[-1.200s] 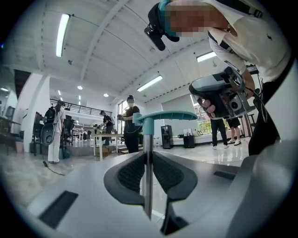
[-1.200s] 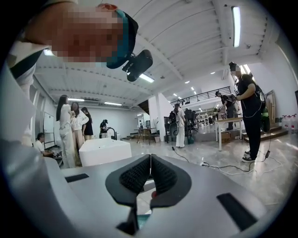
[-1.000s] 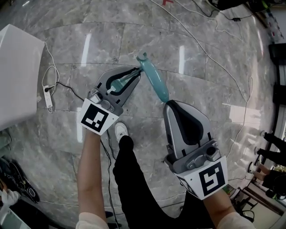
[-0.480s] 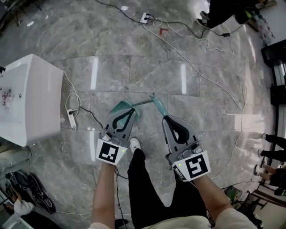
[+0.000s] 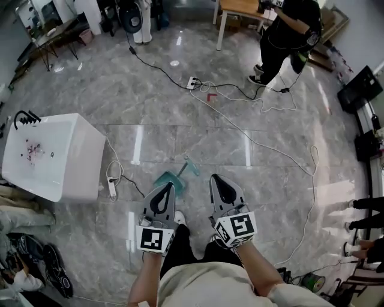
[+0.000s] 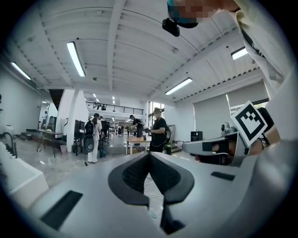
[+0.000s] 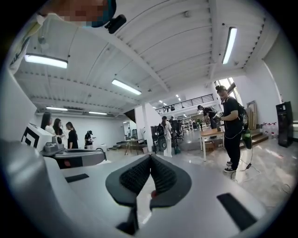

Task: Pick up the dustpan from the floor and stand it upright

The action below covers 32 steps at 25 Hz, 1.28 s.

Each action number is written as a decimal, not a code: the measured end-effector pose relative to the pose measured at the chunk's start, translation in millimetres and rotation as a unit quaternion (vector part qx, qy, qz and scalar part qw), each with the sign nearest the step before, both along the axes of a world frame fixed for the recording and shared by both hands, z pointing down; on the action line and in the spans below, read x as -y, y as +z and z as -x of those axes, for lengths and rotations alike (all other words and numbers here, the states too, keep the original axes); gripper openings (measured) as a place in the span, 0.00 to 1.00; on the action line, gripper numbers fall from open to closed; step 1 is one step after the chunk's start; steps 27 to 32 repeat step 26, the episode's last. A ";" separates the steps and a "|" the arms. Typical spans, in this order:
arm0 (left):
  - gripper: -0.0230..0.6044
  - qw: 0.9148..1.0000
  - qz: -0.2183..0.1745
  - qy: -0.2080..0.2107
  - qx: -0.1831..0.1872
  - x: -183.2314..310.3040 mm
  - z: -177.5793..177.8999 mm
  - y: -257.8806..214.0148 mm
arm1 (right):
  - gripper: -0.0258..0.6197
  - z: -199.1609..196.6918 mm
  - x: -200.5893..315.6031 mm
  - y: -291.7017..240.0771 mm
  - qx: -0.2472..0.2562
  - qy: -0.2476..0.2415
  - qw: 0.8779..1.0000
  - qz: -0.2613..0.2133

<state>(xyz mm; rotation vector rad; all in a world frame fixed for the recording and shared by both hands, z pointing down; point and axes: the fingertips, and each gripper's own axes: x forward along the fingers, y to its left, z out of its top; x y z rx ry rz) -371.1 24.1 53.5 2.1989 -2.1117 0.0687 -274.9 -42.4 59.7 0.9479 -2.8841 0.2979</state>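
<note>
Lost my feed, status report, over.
Left hand-held gripper shut, empty; right hand-held gripper same. Dustpan on floor, seemingly upright. Power strip nearby, not blocking.

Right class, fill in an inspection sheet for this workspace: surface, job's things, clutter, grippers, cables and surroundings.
Surface: glossy grey marble floor, with light reflections.
Job's things: teal dustpan on the floor just ahead of the grippers, held by neither. Whether it stands upright can't be told from above.
Clutter: white cabinet at left, small red mark on the floor.
Grippers: left gripper and right gripper are side by side, jaws together, nothing between them.
Cables: power strip beside the cabinet, second power strip farther off, white cable trailing across the floor.
Surroundings: person standing near a wooden table.
</note>
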 end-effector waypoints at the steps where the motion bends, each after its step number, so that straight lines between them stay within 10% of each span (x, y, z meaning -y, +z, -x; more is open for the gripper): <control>1: 0.05 1.000 -0.008 -0.011 -0.002 -5.8 -16.6 -10.9 | 0.07 -13.1 -6.9 -7.9 -0.001 -0.010 1.000 -0.009; 7: 0.05 0.999 -0.006 -0.045 0.015 -49.7 -113.6 -28.1 | 0.07 -113.5 -35.7 -54.9 -0.016 -0.056 0.993 -0.099; 14: 0.05 0.997 0.012 -0.060 0.042 -98.9 -173.0 -46.6 | 0.07 -175.4 -74.7 -77.1 0.002 -0.056 0.994 -0.093; 32: 0.05 0.996 -0.003 -0.065 0.066 -147.1 -147.4 -63.6 | 0.07 -149.1 -137.2 -78.3 0.010 -0.069 0.993 -0.096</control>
